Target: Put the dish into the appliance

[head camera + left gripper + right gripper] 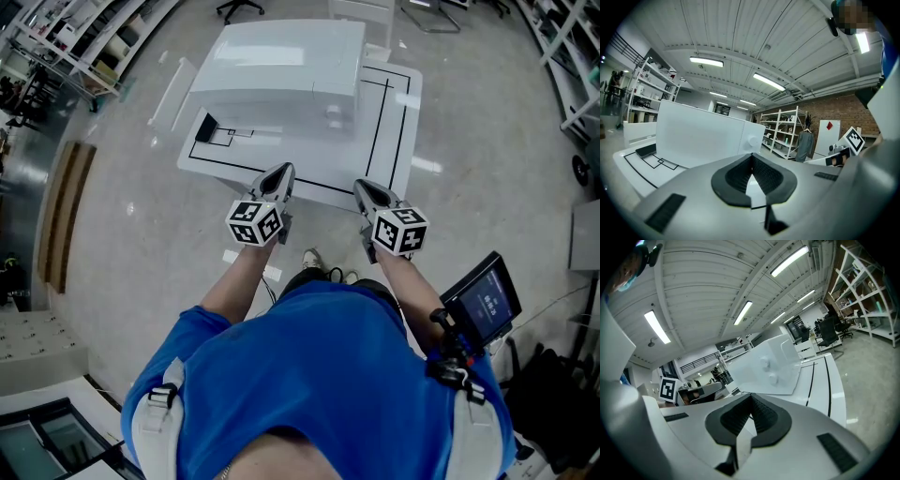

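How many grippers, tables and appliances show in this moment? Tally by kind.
Grippers: 2, the left gripper and the right gripper
Table: 1
Appliance: 1
Total: 4

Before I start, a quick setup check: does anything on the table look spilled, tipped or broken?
Nothing stands out. The white appliance stands upright on the table, no spill or damage shows, and a dark flat piece lies at the table's left corner. The left gripper and right gripper are shut and empty.
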### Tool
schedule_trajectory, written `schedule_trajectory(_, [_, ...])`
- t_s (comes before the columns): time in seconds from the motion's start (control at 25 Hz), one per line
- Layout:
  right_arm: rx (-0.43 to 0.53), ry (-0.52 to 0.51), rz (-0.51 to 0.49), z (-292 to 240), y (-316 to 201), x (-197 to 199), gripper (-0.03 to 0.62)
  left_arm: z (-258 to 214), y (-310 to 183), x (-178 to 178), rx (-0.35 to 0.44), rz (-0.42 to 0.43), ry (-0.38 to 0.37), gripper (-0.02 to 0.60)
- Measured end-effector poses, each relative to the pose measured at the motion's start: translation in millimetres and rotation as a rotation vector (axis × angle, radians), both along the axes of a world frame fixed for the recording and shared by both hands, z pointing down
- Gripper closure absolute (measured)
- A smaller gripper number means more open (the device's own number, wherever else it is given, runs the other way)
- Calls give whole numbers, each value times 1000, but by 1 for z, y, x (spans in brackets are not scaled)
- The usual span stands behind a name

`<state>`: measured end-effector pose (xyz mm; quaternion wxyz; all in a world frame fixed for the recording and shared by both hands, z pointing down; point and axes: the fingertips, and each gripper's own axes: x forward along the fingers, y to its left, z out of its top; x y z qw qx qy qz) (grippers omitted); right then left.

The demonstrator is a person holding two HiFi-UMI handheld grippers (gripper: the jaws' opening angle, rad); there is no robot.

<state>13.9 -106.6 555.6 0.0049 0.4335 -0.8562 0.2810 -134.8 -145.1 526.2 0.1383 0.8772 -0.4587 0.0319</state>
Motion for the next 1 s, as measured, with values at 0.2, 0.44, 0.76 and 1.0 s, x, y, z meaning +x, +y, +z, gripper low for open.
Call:
schedule_trajectory(0.2, [1,10,-7,-2,1,-3,592,0,1,-1,-1,-2,8,575])
schedule_trajectory(0.44, [6,22,-10,-2,2,-3,592,-1,4,-2,6,-3,17,575])
schedule_trajectory(0.76, [9,32,-25,-3,15,-14,592,-4,22,-11,14,-11,24,575])
schedule_trajectory(1.0, [15,40,-44,-2,18,-24,592,-2,29,-17,18,-19,30,575])
